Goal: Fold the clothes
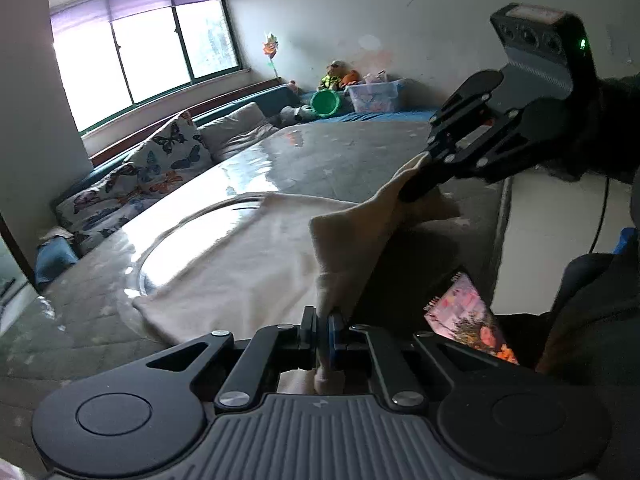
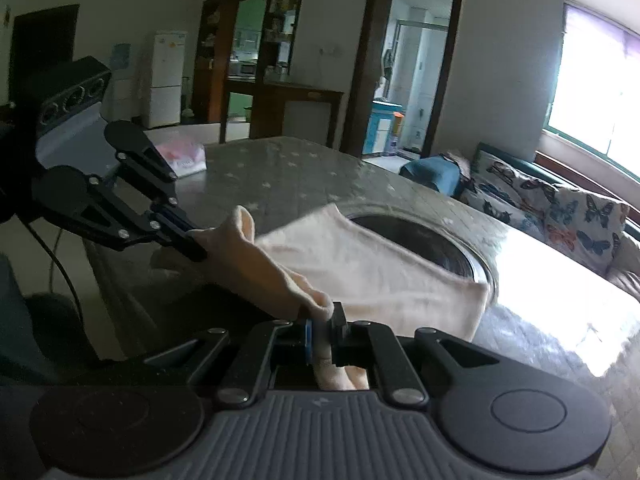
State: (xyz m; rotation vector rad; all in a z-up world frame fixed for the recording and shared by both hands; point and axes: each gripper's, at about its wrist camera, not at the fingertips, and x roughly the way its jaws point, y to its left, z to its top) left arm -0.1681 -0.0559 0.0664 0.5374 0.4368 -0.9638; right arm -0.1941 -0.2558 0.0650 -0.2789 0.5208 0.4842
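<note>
Open tabletop [image 2: 304, 176] stretches beyond the cream cloth [image 1: 248, 256], clear for passage (a pink bag [image 2: 182, 156] sits at one far corner); butterfly cushions [image 1: 160, 160] and a couch [image 2: 560, 208] crowd the window side.

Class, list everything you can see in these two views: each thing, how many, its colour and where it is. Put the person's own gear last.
cloth: one, cream, on table, near edge lifted
table: one, grey, centre
cushions: several, butterfly print, by window
window: one, green frame, far wall
bin: one, clear, far corner
bucket: one, green, beside bin
fridge: one, white, far wall
bag: one, pink-white, table's far end
left gripper: black, shut on cloth
right gripper: black, shut on cloth
</note>
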